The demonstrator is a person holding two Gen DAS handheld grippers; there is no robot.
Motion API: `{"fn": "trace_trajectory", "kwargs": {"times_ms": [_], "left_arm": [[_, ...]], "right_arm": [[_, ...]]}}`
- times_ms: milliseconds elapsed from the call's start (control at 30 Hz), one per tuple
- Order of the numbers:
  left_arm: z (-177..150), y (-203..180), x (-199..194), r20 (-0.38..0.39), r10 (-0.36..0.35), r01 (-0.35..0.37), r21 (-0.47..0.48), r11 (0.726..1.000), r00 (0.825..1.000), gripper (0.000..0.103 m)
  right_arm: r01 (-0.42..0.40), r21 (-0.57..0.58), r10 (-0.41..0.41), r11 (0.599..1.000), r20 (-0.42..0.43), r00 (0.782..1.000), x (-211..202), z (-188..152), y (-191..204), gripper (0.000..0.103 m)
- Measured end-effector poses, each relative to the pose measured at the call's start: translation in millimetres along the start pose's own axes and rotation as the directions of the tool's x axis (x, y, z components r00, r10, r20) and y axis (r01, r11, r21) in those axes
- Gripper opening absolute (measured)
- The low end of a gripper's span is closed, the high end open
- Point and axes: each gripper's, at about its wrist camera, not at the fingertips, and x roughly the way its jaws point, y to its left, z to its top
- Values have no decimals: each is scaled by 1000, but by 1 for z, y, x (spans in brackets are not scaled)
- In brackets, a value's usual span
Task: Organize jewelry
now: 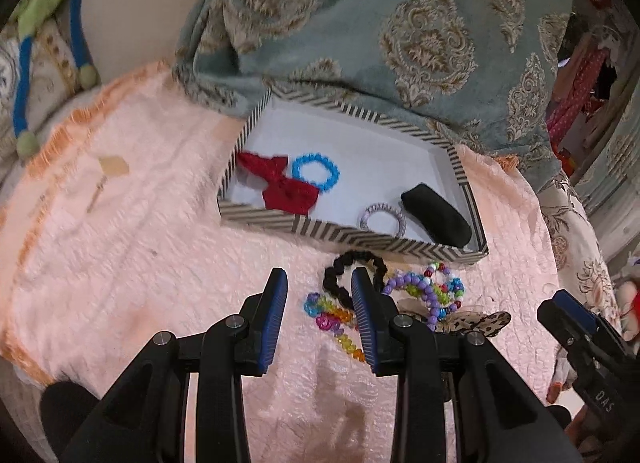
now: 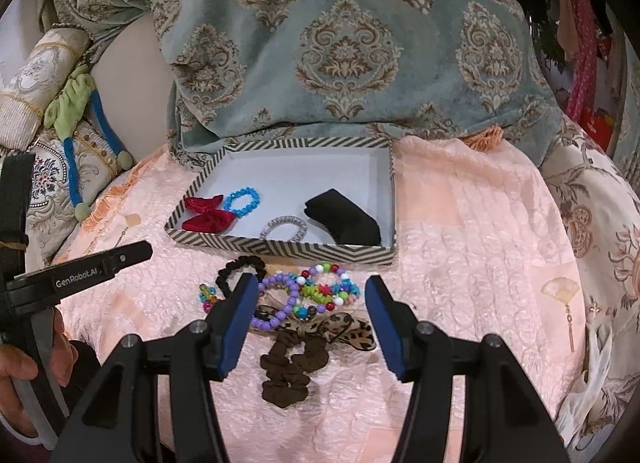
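While your left gripper [image 1: 318,295] and right gripper [image 2: 311,301] hover with fingers spread, beaded bracelets [image 2: 316,291] lie below the striped box [image 2: 280,249].

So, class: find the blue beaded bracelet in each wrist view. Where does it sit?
Left wrist: blue beaded bracelet left of centre, inside the striped box, touching the red bow.
Right wrist: it lies in the box's left half, right of the bow.
Shared landmark: the striped box.

Striped cardboard tray [image 2: 280,249], matt white inside | red velvet bow [image 2: 208,219], soft sheen | glossy plastic bead bracelets [image 2: 316,291] | crinkled, satiny peach bedspread [image 2: 460,243] | brown cloth scrunchie [image 2: 288,367]
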Motion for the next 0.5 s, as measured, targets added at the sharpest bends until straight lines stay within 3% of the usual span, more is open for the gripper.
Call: {"fn": "trace_trajectory", "kwargs": {"times_ms": [267,500], "left_arm": [[-12,6,35,-120,-45,44,-13,999,992,17],[-23,4,64,-207,-24,50,122,991,978,17]], "right_arm": [[-35,28,36,999,-30,999,16,-6,-11,58],[-115,-32,113,993,-67,991,37,-7,3,58]]}}
